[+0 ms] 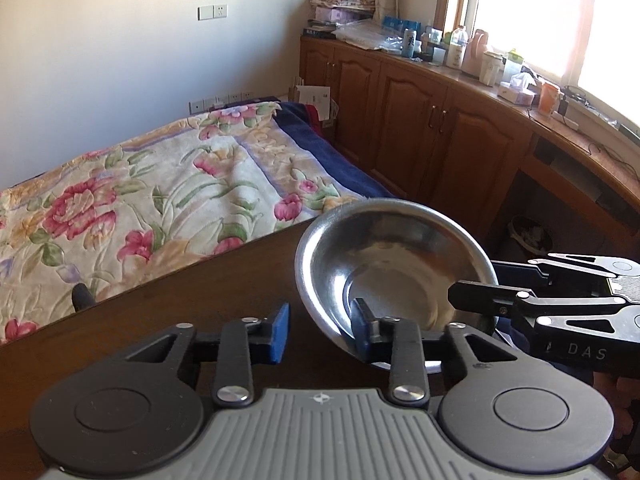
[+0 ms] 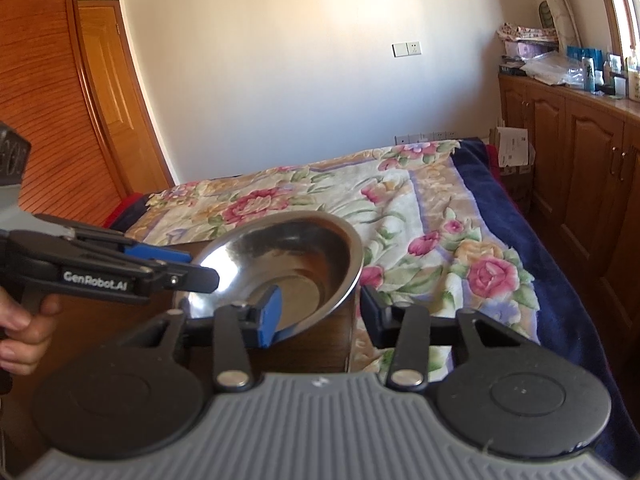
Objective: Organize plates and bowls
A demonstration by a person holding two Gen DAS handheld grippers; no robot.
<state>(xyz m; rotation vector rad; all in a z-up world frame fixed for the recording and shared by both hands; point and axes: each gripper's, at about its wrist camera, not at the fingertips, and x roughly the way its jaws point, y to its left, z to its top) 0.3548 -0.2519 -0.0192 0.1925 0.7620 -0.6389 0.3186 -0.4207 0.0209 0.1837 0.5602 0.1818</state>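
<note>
A shiny steel bowl point(image 1: 394, 268) is tilted at the corner of a dark wooden table point(image 1: 168, 316); it also shows in the right wrist view point(image 2: 288, 260). My left gripper point(image 1: 322, 330) is open, its jaws straddling the bowl's near-left rim, with the right finger point(image 1: 362, 328) inside the bowl. My right gripper point(image 2: 316, 312) is open, straddling the bowl's right rim, with the blue-padded left finger point(image 2: 270, 312) inside. Each gripper shows in the other's view: the right one point(image 1: 480, 300) at the bowl's right edge, the left one point(image 2: 188, 268) at its left edge.
A bed with a floral blanket point(image 1: 152, 200) lies just beyond the table's far edge. Wooden cabinets point(image 1: 420, 120) with a cluttered counter run along the right under a bright window. A wooden door point(image 2: 60, 100) stands at the left.
</note>
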